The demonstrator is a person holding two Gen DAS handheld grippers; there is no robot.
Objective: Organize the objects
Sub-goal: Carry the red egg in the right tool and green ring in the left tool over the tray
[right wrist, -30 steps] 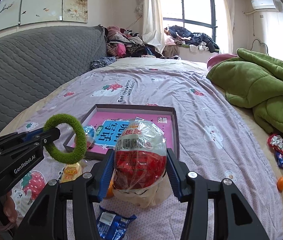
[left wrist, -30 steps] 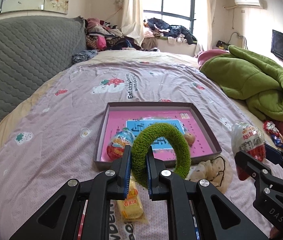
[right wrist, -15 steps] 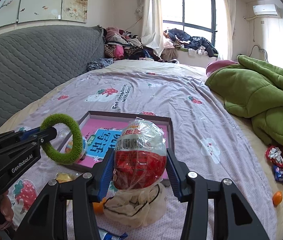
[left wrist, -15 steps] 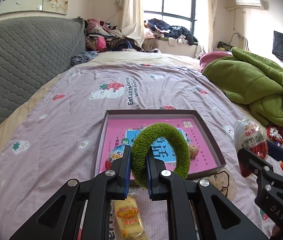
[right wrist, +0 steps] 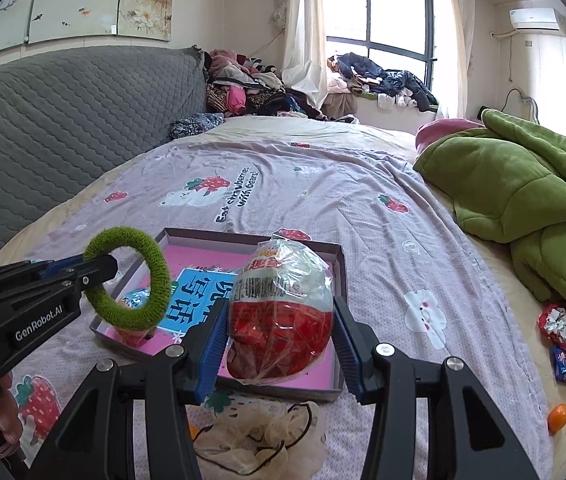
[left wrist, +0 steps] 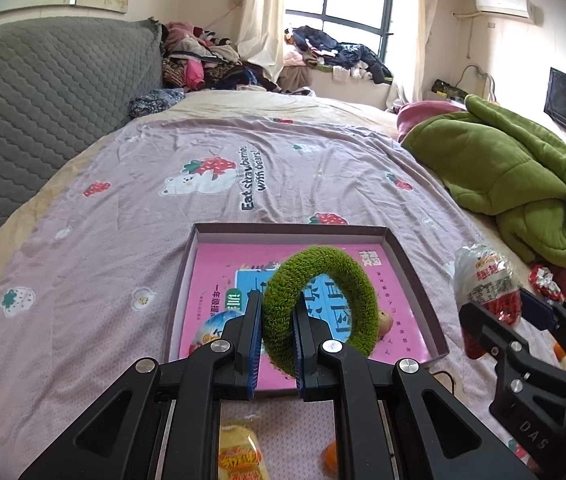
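The left gripper [left wrist: 277, 320] pinches a fuzzy green ring [left wrist: 323, 304] above a shallow pink-lined box [left wrist: 415, 280] on the bed, while the right gripper [right wrist: 279, 340] clamps a bagged red snack [right wrist: 281, 316] over the box's near edge.

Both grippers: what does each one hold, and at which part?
Left gripper pinches the green ring at its near rim. Right gripper clamps the snack bag by its sides.
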